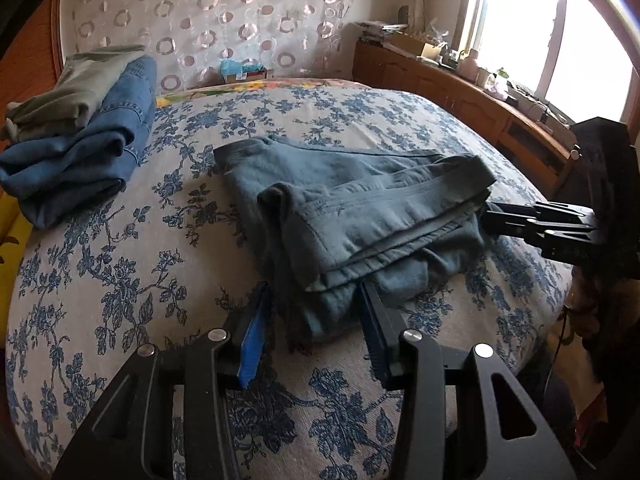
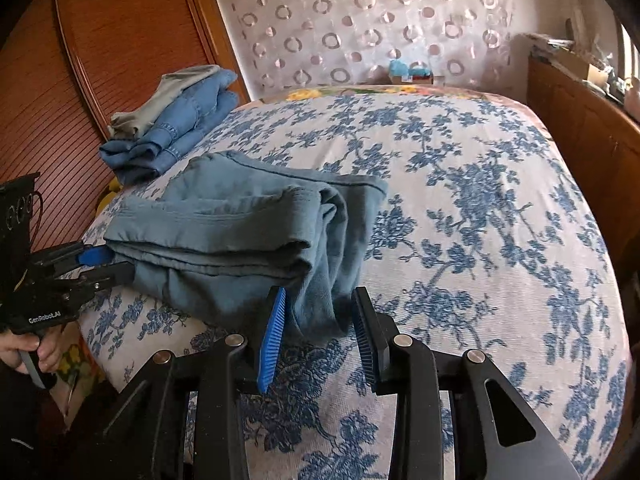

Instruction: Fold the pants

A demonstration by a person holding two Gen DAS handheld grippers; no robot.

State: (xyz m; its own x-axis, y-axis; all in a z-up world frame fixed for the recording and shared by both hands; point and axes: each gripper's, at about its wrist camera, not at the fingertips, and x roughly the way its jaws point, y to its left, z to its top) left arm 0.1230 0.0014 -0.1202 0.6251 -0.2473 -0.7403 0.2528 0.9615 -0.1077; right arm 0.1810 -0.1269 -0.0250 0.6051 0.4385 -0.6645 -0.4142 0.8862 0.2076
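Note:
Grey-blue pants (image 1: 352,208) lie folded in a thick bundle on the floral bedspread (image 1: 120,264); they also show in the right wrist view (image 2: 240,232). My left gripper (image 1: 316,292) is open, its fingers on either side of the bundle's near lower edge. It shows at the left of the right wrist view (image 2: 102,264), against the bundle's end. My right gripper (image 2: 320,304) is open around a hanging fold at the bundle's near corner. It shows in the left wrist view (image 1: 492,220), touching the bundle's right end.
A stack of folded clothes, blue jeans (image 1: 80,152) with a grey-green garment (image 1: 76,88) on top, sits at the bed's far left corner. A wooden cabinet (image 1: 460,92) with clutter runs along the right under a bright window. A small box (image 1: 244,70) stands at the head.

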